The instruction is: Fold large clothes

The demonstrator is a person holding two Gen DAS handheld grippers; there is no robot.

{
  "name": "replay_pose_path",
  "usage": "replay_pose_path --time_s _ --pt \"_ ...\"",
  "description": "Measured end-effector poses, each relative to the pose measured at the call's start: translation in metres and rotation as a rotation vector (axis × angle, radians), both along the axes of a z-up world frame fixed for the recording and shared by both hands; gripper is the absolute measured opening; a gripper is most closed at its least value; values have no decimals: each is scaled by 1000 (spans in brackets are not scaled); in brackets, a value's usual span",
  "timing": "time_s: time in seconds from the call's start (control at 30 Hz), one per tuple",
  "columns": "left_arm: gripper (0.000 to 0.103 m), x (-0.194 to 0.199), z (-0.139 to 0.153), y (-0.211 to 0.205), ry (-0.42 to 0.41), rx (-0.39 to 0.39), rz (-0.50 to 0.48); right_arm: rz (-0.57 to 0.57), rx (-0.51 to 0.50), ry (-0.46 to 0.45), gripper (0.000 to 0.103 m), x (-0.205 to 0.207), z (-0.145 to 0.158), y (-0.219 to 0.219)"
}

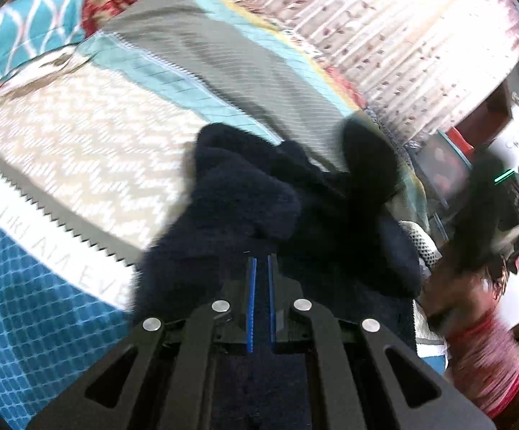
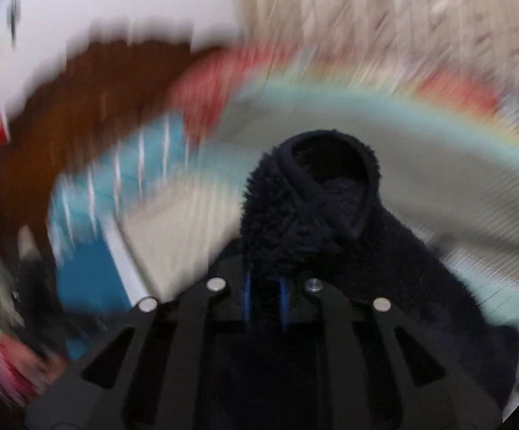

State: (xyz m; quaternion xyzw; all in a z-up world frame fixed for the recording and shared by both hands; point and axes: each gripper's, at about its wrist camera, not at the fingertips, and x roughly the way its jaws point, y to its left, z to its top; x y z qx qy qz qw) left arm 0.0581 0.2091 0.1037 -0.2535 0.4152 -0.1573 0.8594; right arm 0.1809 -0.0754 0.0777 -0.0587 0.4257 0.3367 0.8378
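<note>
A dark navy fleece garment (image 1: 252,211) hangs bunched over a bed in the left wrist view. My left gripper (image 1: 262,261) is shut on a fold of it, the blue pads nearly together with dark fleece between them. In the blurred right wrist view the same fleece garment (image 2: 313,208) rises ahead, its rounded hood or collar opening facing the camera. My right gripper (image 2: 264,286) is shut on the fuzzy cloth, which fills the narrow gap between its blue pads and covers their tips.
The bed carries a patterned bedspread (image 1: 91,150) in beige zigzag, teal and grey bands, with a teal pillow (image 1: 26,36) at the far left. Floral curtains (image 1: 384,36) hang behind. A person in a pink-red top (image 1: 485,365) stands at the right. A brown headboard (image 2: 80,114) shows left.
</note>
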Motion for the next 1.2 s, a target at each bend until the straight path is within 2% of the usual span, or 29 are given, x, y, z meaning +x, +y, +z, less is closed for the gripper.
replay_pose_path --time_s 0.03,0.07,0.1,0.13,0.17,0.2,0.3,0.4,0.43,0.5,0.57,0.63,0.73,0.77,0.83,0.9,0.97,1.03,1.07,1.1,1.2 --pt "8 1 -1 2 7 -6 6 26 -59 59 16 -11 -33 12" --pt "8 2 -1 2 7 -10 7 41 -108 61 24 -21 -63 22" --pt "8 2 0 2 3 -12 5 50 -98 -12 31 -40 -70 21" --pt "8 4 2 -1 -4 -15 -1 79 -80 -95 57 -55 -66 19" --pt "8 7 4 -4 -13 -19 -11 132 -64 -90 80 -65 -58 17" --pt "8 9 6 -6 -20 -23 -19 163 -50 -66 82 -73 -54 13" --pt "8 26 17 -26 -53 -27 -58 242 50 -73 82 -110 -16 -17" --pt "8 47 24 -46 -70 -41 -99 196 120 -121 82 -130 17 -73" --pt "8 57 26 -55 -71 -32 -110 144 129 -141 82 -130 23 -95" --pt "8 74 28 -68 -51 -8 -114 -32 110 -179 82 -118 31 -153" --pt "8 91 31 -84 -35 -42 -145 -260 68 -180 82 -96 31 -219" --pt "8 98 37 -101 -50 -50 -185 -458 97 -108 82 -76 23 -277" --pt "9 107 35 -136 -62 66 -253 -604 219 23 68 -55 3 -332" --pt "9 113 28 -142 -47 104 -254 -644 260 64 59 -48 -7 -344" --pt "9 129 8 -140 9 199 -183 -664 331 118 51 -32 -21 -348" --pt "6 139 -12 -118 72 248 -65 -650 364 161 51 -18 -37 -338" --pt "5 144 -29 -94 124 213 4 -611 268 169 51 -2 -53 -316" --pt "5 143 -46 -75 163 167 31 -569 91 236 51 19 -94 -283" --pt "5 142 -52 -72 160 154 15 -563 63 216 51 22 -102 -276" --pt "5 140 -54 -72 153 159 6 -557 22 150 52 23 -104 -267" --pt "5 140 -51 -80 129 224 -13 -585 -7 151 54 27 -99 -262"
